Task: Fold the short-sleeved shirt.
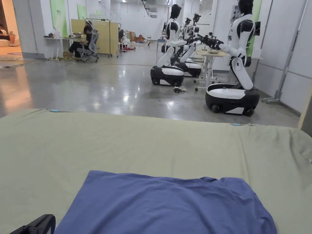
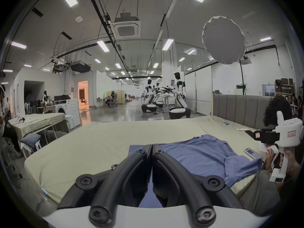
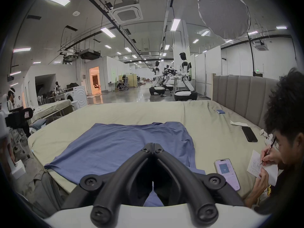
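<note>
Meanwhile, blue shirt (image 1: 164, 207) flat on bed (image 1: 152, 146), both grippers' jaws closed, empty.

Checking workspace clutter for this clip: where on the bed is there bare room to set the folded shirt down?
Bare sheet runs wide between the blue shirt and the far edge of the bed, and again left of the shirt. The right side is crowded: two phones, papers and a person writing near the headboard.

A pale green sheet covers the bed (image 1: 152, 146), with white-and-black humanoid robots on wheeled bases (image 1: 233, 97) parked beyond on the glossy grey concrete floor (image 1: 91, 88).
</note>
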